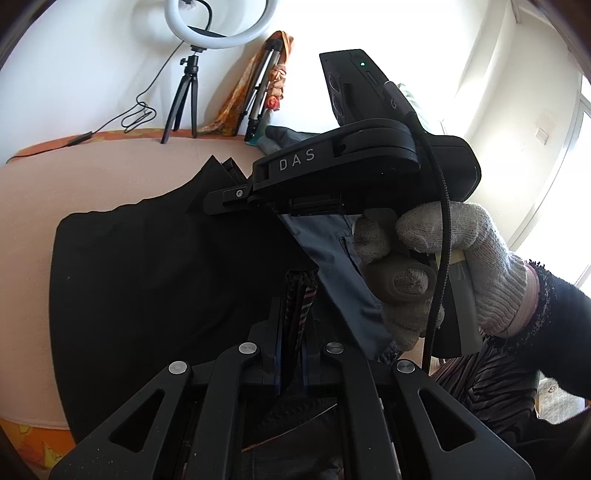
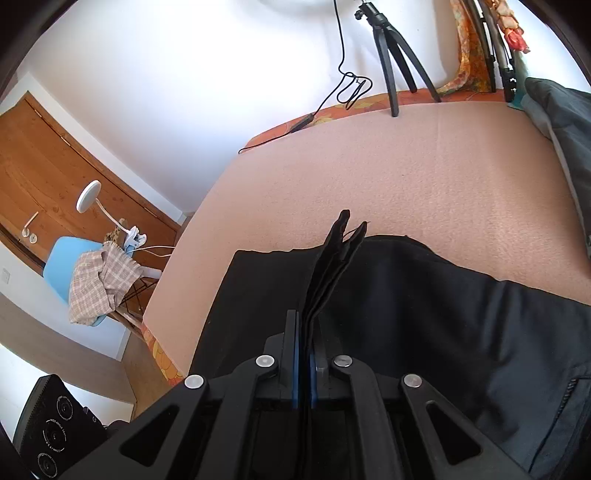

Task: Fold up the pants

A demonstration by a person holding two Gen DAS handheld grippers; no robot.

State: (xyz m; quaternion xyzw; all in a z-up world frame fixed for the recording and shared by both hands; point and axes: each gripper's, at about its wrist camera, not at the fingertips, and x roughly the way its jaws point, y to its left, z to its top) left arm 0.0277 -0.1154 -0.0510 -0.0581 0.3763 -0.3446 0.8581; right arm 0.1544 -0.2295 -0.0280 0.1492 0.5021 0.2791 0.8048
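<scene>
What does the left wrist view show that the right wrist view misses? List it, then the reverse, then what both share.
Left wrist only: the ring light, the gloved hand holding the right gripper, and the left gripper.

Right wrist only: the wooden door, blue chair with checked cloth, white clip lamp.

Both: the black pants, both jaws shut on them, the pink table and the tripod.

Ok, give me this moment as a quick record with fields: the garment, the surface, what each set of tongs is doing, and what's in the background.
garment: black fabric pants, spread flat
surface: peach-coloured padded table top
left tongs: shut on a pinch of the pants' cloth
right tongs: shut on a raised fold of the pants' edge
right hand: in a grey knitted glove
background: white ring light on a black tripod, by a white wall
beside pants: grey-blue garment
</scene>
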